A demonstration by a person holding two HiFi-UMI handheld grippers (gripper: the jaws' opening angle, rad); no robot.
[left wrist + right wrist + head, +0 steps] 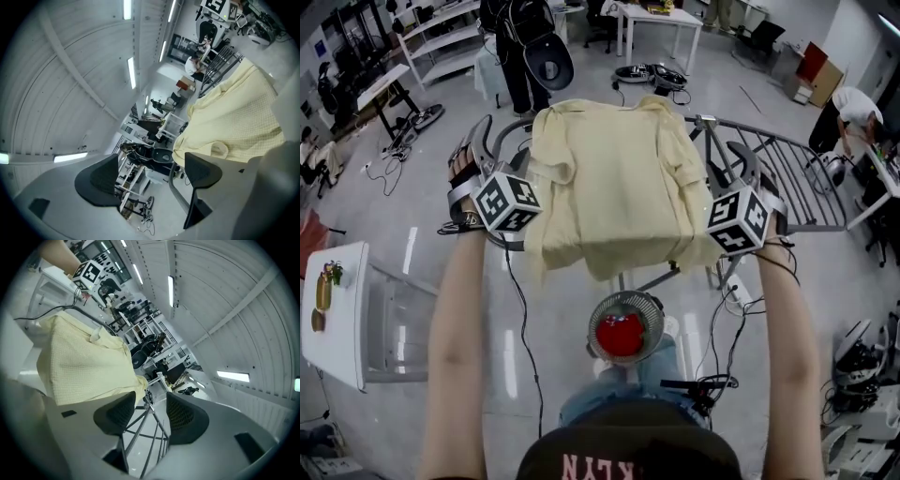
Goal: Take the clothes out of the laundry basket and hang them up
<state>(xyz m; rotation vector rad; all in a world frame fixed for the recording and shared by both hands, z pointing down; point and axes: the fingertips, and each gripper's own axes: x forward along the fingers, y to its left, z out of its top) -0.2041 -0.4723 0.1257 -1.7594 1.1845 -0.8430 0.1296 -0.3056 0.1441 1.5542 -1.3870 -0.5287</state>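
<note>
So we're looking at one pale yellow shirt [614, 178] already draped over the top of the drying rack [806, 183] and hanging down on our side. That piece is basically hung, maybe just needing a bit of straightening.

The left gripper [152, 176] is sitting with its jaws spread wide and nothing between them, with the shirt's edge just beside one jaw. The right gripper [147, 416] is showing a narrower gap. We're only seeing rack bars through it, no cloth pinched, and the shirt is just next to it. So we're flanking the shirt, one gripper on each side, and gripping nothing.

As for what's left, there's a round wire basket [598, 314] down by our legs with something red [621, 335] in it. We're guessing that's the next piece to hang, but it's too small in the head view to be sure it's clothing.

Writing-wise, we're only making out "KLYN" on the cap [628, 450] at the bottom edge. The cubes on the grippers are carrying black-and-white square patterns, no words.
</note>
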